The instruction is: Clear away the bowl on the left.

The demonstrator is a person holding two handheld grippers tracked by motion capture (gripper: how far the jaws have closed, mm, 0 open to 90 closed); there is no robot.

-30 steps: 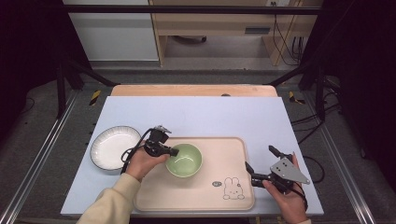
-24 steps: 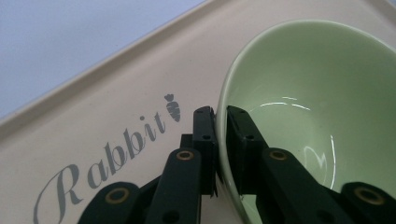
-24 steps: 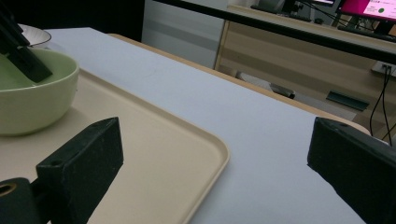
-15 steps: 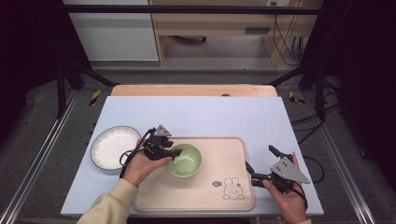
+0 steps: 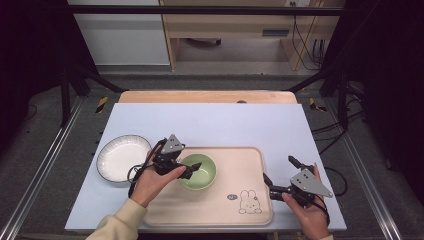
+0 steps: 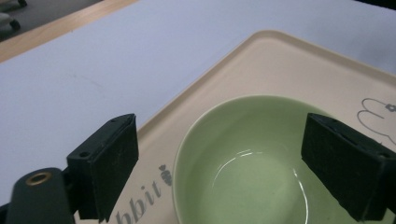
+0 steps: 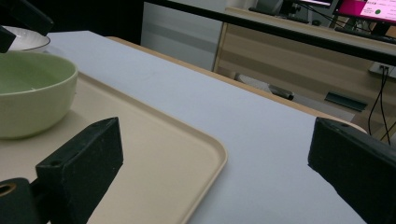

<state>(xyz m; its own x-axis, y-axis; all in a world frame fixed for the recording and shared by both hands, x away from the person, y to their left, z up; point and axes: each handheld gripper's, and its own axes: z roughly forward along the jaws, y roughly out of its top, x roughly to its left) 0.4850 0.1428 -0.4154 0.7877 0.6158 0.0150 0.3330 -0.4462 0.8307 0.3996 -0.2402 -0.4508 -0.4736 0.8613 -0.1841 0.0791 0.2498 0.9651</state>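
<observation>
Beige tray [image 5: 215, 207] on the table [image 5: 210, 125], long axis left-right, rabbit print near its front edge. White plate [image 5: 122, 157] just left of tray, off it. Green bowl [image 5: 200, 172] upright on tray's left part, mouth up, round. Left gripper [image 5: 192, 167] over bowl's left rim, jaws just been opening, spread, rim between, unpressed. Right gripper [image 5: 280, 175] at tray's right edge, spread, pinching nothing.

The counter [image 5: 210, 125], pale blue-grey on top with a wooden strip along its far edge, carries a beige tray [image 5: 235, 210] printed with a rabbit, and a white plate [image 5: 120, 159] lying just left of that tray.
</observation>
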